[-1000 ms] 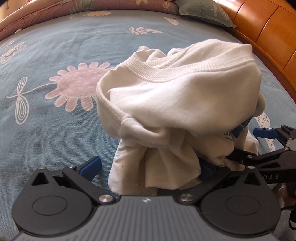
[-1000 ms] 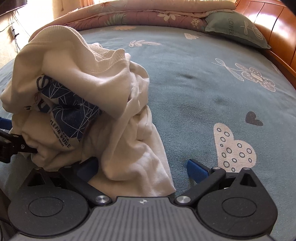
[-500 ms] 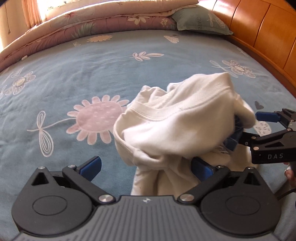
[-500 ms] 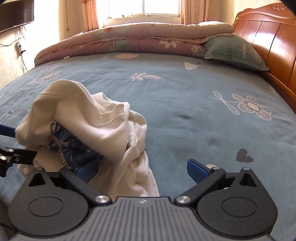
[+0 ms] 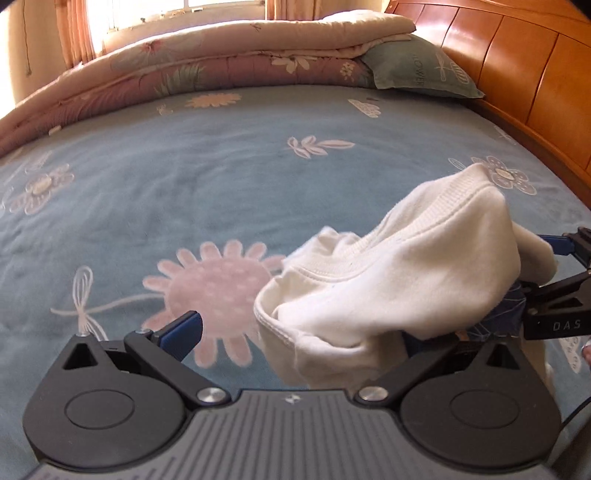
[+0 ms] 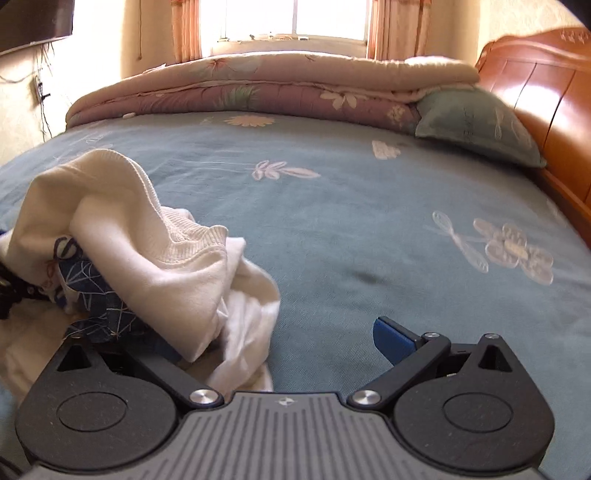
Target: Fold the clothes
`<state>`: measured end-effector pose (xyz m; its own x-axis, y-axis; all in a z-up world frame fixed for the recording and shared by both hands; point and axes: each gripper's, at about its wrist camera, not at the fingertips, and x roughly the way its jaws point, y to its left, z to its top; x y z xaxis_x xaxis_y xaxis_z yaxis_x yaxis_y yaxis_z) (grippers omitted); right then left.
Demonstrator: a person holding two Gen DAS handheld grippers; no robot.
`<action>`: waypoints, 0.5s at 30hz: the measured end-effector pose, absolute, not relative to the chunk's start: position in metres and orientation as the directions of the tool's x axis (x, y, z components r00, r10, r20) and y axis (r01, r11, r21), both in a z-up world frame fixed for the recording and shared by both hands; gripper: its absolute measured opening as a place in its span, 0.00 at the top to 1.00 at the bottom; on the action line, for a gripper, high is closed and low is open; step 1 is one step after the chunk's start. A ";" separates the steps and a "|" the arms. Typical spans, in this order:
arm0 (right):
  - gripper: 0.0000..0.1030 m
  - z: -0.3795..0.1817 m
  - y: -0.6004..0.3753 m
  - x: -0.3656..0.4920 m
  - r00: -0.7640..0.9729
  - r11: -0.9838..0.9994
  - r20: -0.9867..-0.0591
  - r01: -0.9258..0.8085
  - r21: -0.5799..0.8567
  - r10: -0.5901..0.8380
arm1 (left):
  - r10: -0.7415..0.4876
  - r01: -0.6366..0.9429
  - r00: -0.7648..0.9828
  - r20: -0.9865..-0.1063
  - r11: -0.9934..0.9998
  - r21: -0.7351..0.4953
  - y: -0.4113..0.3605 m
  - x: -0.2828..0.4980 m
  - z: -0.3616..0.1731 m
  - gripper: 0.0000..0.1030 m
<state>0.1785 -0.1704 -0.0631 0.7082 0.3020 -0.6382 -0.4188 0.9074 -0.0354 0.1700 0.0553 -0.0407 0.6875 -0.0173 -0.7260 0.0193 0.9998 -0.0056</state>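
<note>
A cream sweatshirt (image 5: 413, 273) of soft knit, with a ribbed hem and a stitched seam, is lying bunched in a loose mound on the bed, its dark blue line-patterned print (image 6: 92, 295) showing from inside the folds. The left gripper (image 5: 295, 332) is standing with its fingers spread wide; its right-hand blue pad is lying under the cloth, the other (image 5: 183, 330) hanging clear over the blanket. The right gripper (image 6: 273, 343) is likewise spread wide, one blue pad (image 6: 391, 338) lying bare and the other buried beneath the garment, so whether either pad is pressing the fabric cannot be told. The sweatshirt is sitting between the two tools. A fleecy blue blanket (image 5: 229, 184) printed with pale flowers is covering the bed; a folded floral quilt (image 6: 258, 88) and a green pillow (image 6: 476, 125) are lying at its far edge beside a glossy curved wooden headboard (image 5: 517, 70). A curtained window (image 6: 291, 18) is glaring behind. The lower sweatshirt is being hidden by the gripper bodies.
</note>
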 end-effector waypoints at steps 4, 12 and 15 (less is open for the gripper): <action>0.00 -0.059 -0.171 0.203 0.717 0.917 -0.632 -0.398 -0.025 0.294 | 0.024 -0.019 0.703 -0.710 1.000 0.015 0.069 0.190 -0.037 0.00; 0.00 -0.049 -0.164 0.245 0.769 0.933 -0.602 -0.344 -0.104 0.216 | 0.125 -0.077 0.704 -0.699 0.992 0.101 0.090 0.238 -0.039 0.00; 0.00 -0.045 -0.167 0.250 0.761 0.933 -0.605 -0.352 -0.082 0.234 | 0.147 -0.097 0.692 -0.707 0.989 0.111 0.094 0.244 -0.044 0.00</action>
<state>0.2496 -0.1675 -0.0449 0.7614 0.2336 -0.6048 -0.3515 0.9325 -0.0824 0.2438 0.0937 -0.0436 0.6922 0.1469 -0.7066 -0.0965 0.9891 0.1111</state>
